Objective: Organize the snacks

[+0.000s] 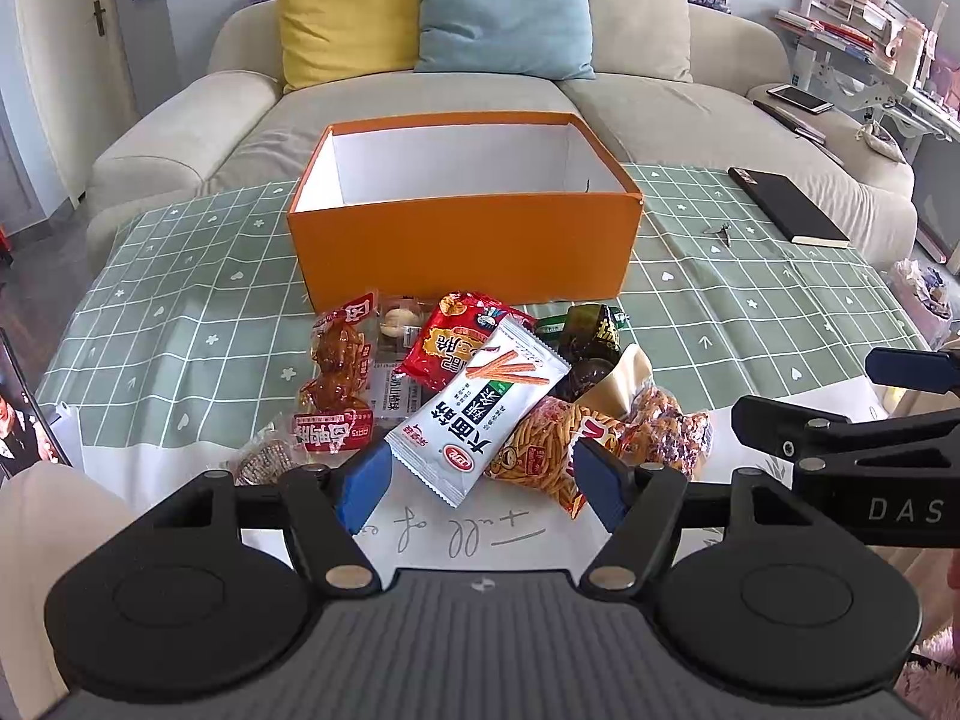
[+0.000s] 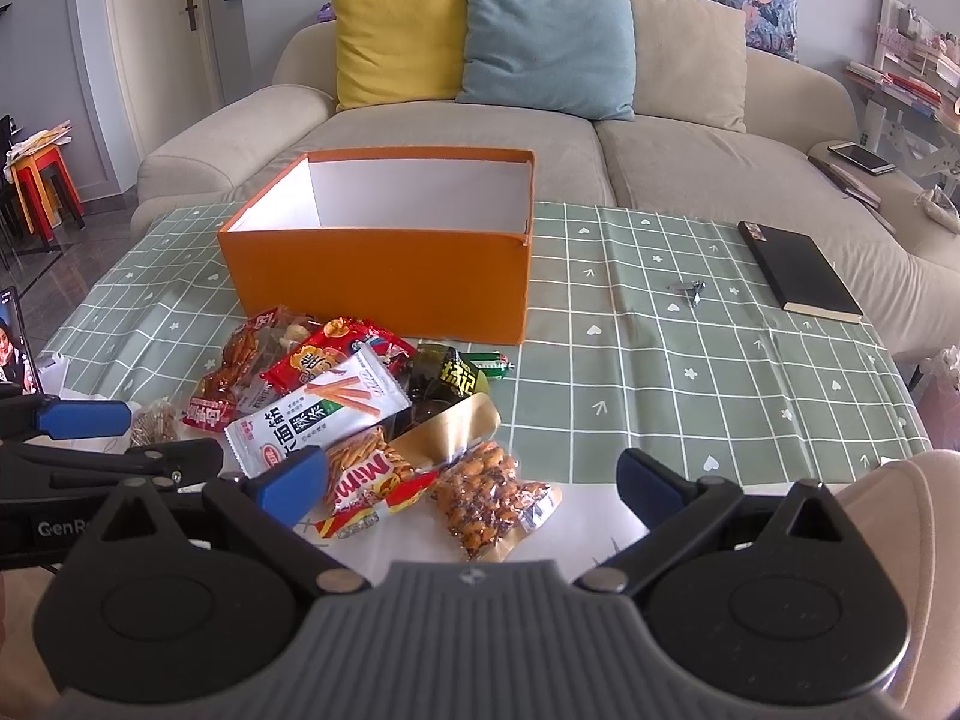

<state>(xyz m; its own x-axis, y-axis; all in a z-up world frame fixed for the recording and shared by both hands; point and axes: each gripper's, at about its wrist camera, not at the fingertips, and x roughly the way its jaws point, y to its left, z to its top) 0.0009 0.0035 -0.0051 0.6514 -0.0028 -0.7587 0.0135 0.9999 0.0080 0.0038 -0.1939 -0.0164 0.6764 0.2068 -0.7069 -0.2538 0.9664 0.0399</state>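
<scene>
An open orange box (image 1: pixel 462 234) (image 2: pixel 384 270) with a white inside stands on the green checked tablecloth; nothing shows in it. In front of it lies a pile of snack packets: a white packet (image 1: pixel 474 414) (image 2: pixel 324 405) on top, a red packet (image 1: pixel 459 339) (image 2: pixel 318 360), a brown meat pack (image 1: pixel 336 372), a Mimi stick-snack bag (image 1: pixel 540 450) (image 2: pixel 372 480) and a clear bag of nuts (image 2: pixel 492 495). My left gripper (image 1: pixel 480 480) hovers open just before the white packet. My right gripper (image 2: pixel 471 480) is open above the nuts and the Mimi bag, holding nothing.
A black notebook (image 1: pixel 786 204) (image 2: pixel 798 270) and a small metal clip (image 2: pixel 690 288) lie on the right of the table. A beige sofa with yellow and blue cushions (image 1: pixel 432 6) stands behind the table. A phone (image 2: pixel 15 342) stands at the left edge.
</scene>
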